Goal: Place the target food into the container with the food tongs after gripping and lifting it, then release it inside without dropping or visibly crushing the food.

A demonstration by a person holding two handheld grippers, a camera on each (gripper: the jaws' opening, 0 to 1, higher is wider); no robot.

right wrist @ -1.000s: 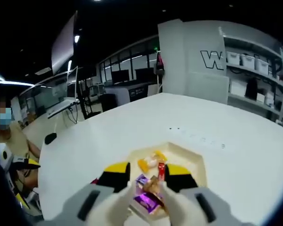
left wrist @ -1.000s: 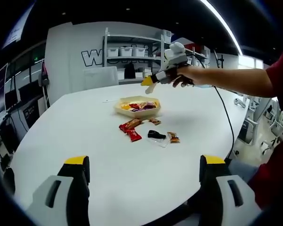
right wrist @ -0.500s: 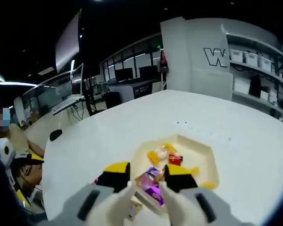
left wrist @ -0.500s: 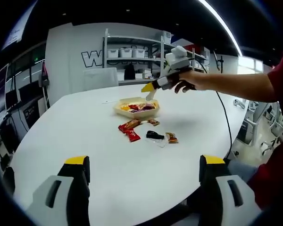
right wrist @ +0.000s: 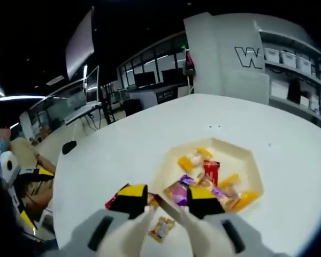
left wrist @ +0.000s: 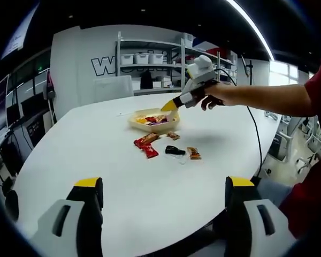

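A shallow cream container [left wrist: 150,127] [right wrist: 232,155] on the white table holds several wrapped snacks, among them an orange one [right wrist: 185,162], a red one [right wrist: 210,171] and a purple one [right wrist: 181,194]. My right gripper [right wrist: 166,195] [left wrist: 171,103] hovers above the container's near edge, held by a person's hand. Its jaws stand a little apart with nothing between them. Loose snacks lie beside the container: red packs [left wrist: 146,142], a black one [left wrist: 175,151], a brown one [left wrist: 193,154] and an orange pack [right wrist: 161,227]. My left gripper [left wrist: 163,187] stands wide open, far back near the table's front edge.
The white table [left wrist: 123,176] is broad, with its rounded edge close under the left gripper. A person's outstretched arm [left wrist: 257,96] crosses from the right. Shelves with boxes [left wrist: 144,59] and office desks stand beyond the table.
The right gripper has drawn back from over the middle of the container toward its near edge and sunk slightly, bringing the loose snacks into its view. The left gripper has stayed in place.
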